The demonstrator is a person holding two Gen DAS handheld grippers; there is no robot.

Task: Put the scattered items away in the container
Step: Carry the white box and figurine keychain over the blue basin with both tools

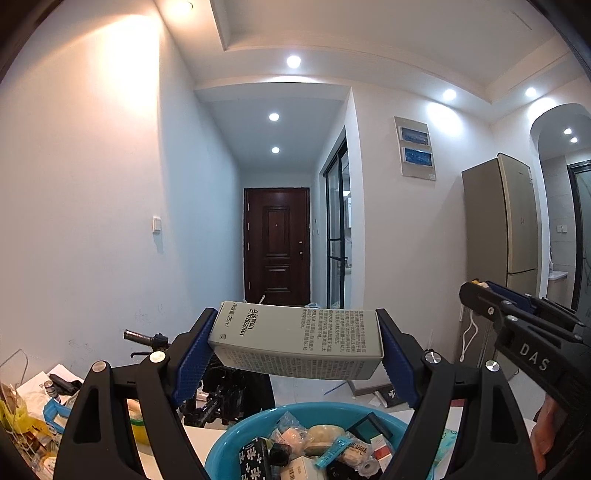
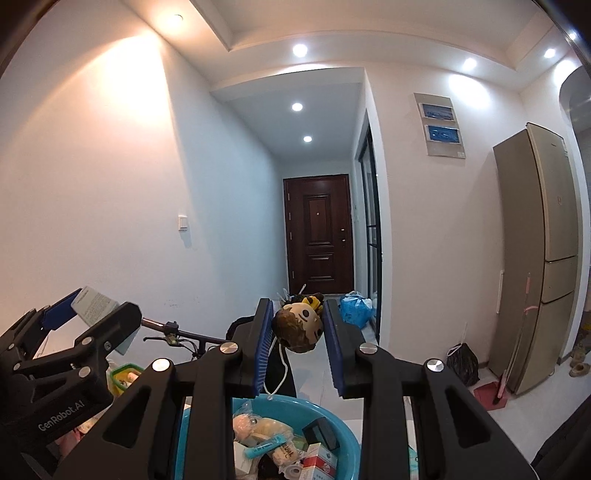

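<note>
Both tongs [image 1: 295, 343] [image 2: 298, 328] level, clamping box [image 1: 295, 339] and doll head [image 2: 297, 326].

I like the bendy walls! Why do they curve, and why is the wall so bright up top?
Left wrist view: the fisheye lens bows the walls and darkens the corners; the grey box in the left gripper looks sharp, with readable print. Right wrist view: a ceiling spotlight glares down the wall, and the doll head in the right gripper looks dim.

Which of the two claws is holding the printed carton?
The left claw: it clamps the grey printed carton endwise above the blue basin. The right claw grips a small plush doll head instead.
</note>
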